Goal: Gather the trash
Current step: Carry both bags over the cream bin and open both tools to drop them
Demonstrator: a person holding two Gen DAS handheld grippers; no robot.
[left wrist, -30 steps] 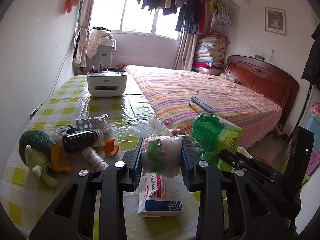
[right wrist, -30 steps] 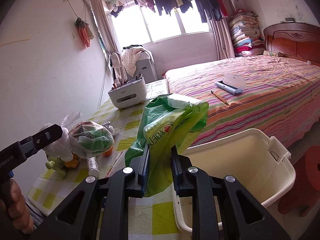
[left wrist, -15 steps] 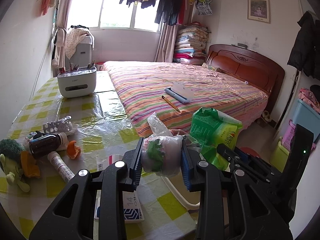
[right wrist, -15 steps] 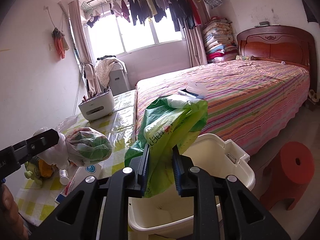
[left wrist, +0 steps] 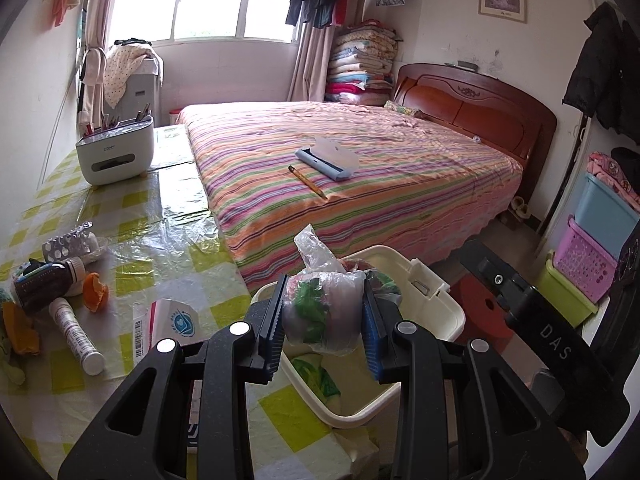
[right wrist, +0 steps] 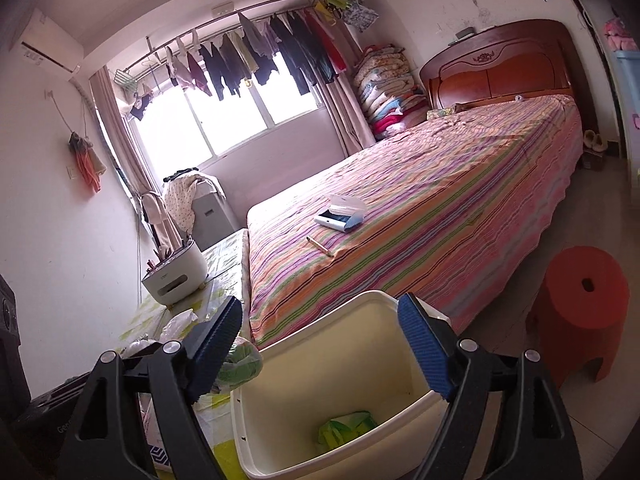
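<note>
My left gripper (left wrist: 323,330) is shut on a clear plastic bag of green and pink trash (left wrist: 326,312) and holds it above the cream plastic bin (left wrist: 436,308). My right gripper (right wrist: 320,348) is open and empty above the same bin (right wrist: 280,384). The green wrapper (right wrist: 346,430) lies on the bin's bottom; it also shows in the left wrist view (left wrist: 316,374). The held bag shows at the bin's left edge in the right wrist view (right wrist: 240,364).
On the checked table (left wrist: 168,248) lie a brown bottle (left wrist: 44,282), a white tube (left wrist: 76,336), orange peel (left wrist: 95,296), a blister pack (left wrist: 68,236), a white packet (left wrist: 164,322) and a white organiser (left wrist: 116,152). The bed (left wrist: 360,176) is beyond, a red stool (right wrist: 576,308) on the floor.
My right gripper has opened and dropped the green wrapper into the bin. My left gripper has carried its bag rightwards over the bin.
</note>
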